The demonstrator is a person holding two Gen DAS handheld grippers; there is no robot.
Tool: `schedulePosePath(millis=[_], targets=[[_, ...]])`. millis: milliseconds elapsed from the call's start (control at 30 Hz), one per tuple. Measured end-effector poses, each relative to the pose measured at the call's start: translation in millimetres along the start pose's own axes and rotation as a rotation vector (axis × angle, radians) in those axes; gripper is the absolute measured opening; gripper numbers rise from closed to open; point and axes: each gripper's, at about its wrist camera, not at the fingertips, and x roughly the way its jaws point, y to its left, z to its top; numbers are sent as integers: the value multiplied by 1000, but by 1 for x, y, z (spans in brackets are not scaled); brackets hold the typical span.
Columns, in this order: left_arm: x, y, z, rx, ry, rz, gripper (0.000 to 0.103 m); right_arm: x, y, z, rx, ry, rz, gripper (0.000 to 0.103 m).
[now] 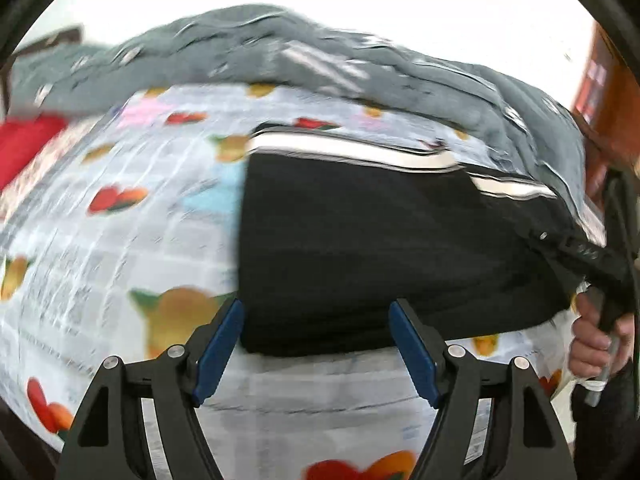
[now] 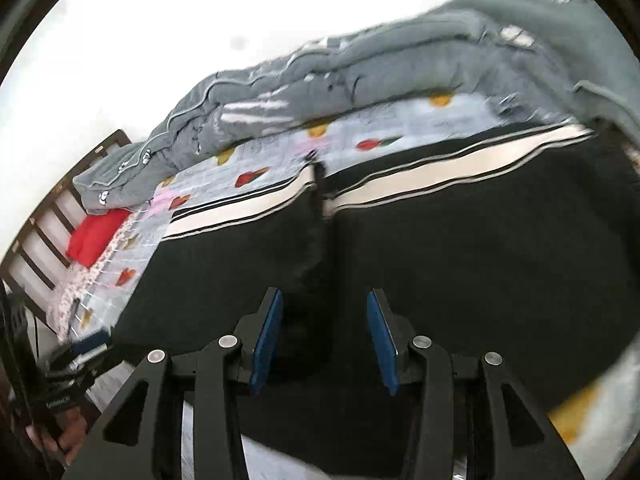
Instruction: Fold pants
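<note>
L gripper point(image 1: 316, 344) jaws wide, nothing btwn, at near-left corner of black pants point(image 1: 380, 256). R gripper point(image 2: 326, 340) also wide, empty, over pants mid. Pants lie on fruit-print sheet point(image 1: 120, 208); grey quilt point(image 1: 320, 56) beyond pants, red pillow point(image 2: 96, 236) far left.

Left wrist view sits low behind its own blue-padded hand-held gripper point(image 1: 316, 344), looking across the bed with the fruit-print white sheet point(image 1: 100, 208), close over the black pants with cream side stripes point(image 1: 380, 248). Right wrist view, tilted, peers past its hand-held gripper point(image 2: 324, 336) even nearer those pants point(image 2: 460, 272). Both share the pants, the sheet point(image 2: 400, 124), the rumpled grey quilt point(image 1: 280, 40) point(image 2: 360, 76) and the red cushion point(image 1: 24, 140) point(image 2: 96, 236)
</note>
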Motion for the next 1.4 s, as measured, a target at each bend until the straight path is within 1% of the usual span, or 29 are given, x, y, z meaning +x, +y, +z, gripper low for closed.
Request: schedulePosePath(millis=[33, 67, 100, 133, 200, 233, 300, 367, 400, 433, 467, 500, 533, 633, 733, 800, 867, 933, 1000, 1033, 1067, 1100, 1133, 1200, 1267, 1333, 1400], targets=[[3, 11, 0, -25, 23, 14, 74, 12, 2, 0, 9, 40, -5, 35], [5, 16, 1, -37, 31, 21, 74, 29, 9, 0, -5, 106, -16, 26], [6, 23, 2, -55, 34, 23, 74, 33, 14, 0, -29, 117, -43, 25], [4, 29, 3, -77, 27, 8, 74, 29, 19, 0, -57, 101, -56, 21], [0, 36, 6, -100, 2, -15, 74, 5, 22, 0, -70, 32, 12, 18], [-1, 39, 7, -103, -11, -20, 74, -8, 22, -2, -53, 10, 41, 18], [5, 43, 10, -107, -8, -23, 74, -12, 21, -8, -34, 6, 36, 19], [17, 43, 14, -113, 19, -33, 74, 3, 18, -20, -56, 55, -44, 26], [25, 42, 15, -112, 53, -24, 74, 12, 16, -24, -59, 90, -67, 29], [29, 39, 15, -104, 68, -19, 74, 15, 12, -27, -49, 106, -58, 30], [30, 38, 14, -95, 66, -19, 74, 11, 9, -29, -28, 87, -47, 30], [28, 38, 14, -88, 53, -14, 74, 9, 10, -27, -11, 78, -42, 33], [26, 39, 13, -87, 38, -8, 74, 9, 9, -25, 1, 79, -44, 33], [26, 46, 12, -106, 50, -25, 74, 10, 11, -22, -17, 97, -66, 33], [23, 51, 8, -101, 49, -29, 74, 0, 6, -21, 10, 85, -57, 35], [24, 52, 7, -101, 46, -35, 74, -1, 5, -23, 26, 99, -51, 36], [28, 52, 7, -116, 42, -44, 75, 4, 10, -24, 24, 114, -62, 39], [30, 49, 9, -113, 37, -35, 75, 16, 16, -25, -4, 137, -77, 48], [28, 46, 10, -110, 31, -27, 75, 26, 25, -24, -47, 120, -125, 48], [27, 46, 10, -107, 32, -26, 75, 29, 27, -23, -49, 122, -135, 37], [26, 45, 10, -103, 36, -17, 75, 29, 27, -20, -44, 121, -141, 30], [27, 46, 11, -99, 44, 0, 75, 28, 26, -16, -35, 126, -119, 24], [29, 46, 11, -95, 56, 12, 75, 24, 25, -12, -17, 124, -90, 20], [30, 48, 12, -85, 68, 9, 75, 0, 24, -2, 23, 82, -5, 19], [25, 49, 12, -80, 63, 4, 75, -28, 27, 2, 39, 26, 77, 19], [19, 51, 13, -84, 44, -16, 75, -40, 30, -2, 17, 1, 71, 19], [18, 52, 14, -91, 42, -9, 75, -31, 29, -18, -47, 16, -7, 21]])
